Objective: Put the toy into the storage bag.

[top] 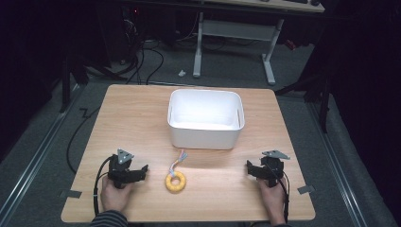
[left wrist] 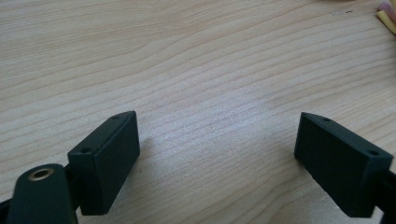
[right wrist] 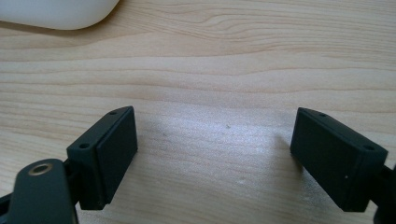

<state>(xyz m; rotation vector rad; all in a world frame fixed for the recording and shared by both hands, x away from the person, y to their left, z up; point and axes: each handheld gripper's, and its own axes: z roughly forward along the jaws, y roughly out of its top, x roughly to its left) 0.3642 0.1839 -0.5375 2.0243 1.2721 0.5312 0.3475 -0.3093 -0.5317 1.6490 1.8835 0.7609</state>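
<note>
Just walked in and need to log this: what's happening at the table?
Nothing is being handled yet. A person rests the left gripper and right gripper on the wooden table, both open and empty. Between them lies a yellow ring with a pastel cord. A white bin sits behind it.

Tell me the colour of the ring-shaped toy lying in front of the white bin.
The ring toy is yellow, with a pastel multicoloured cord at its top. It shows best in the high view.

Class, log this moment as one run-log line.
left claw: open | right claw: open | ring toy: on table | tub: empty
</note>
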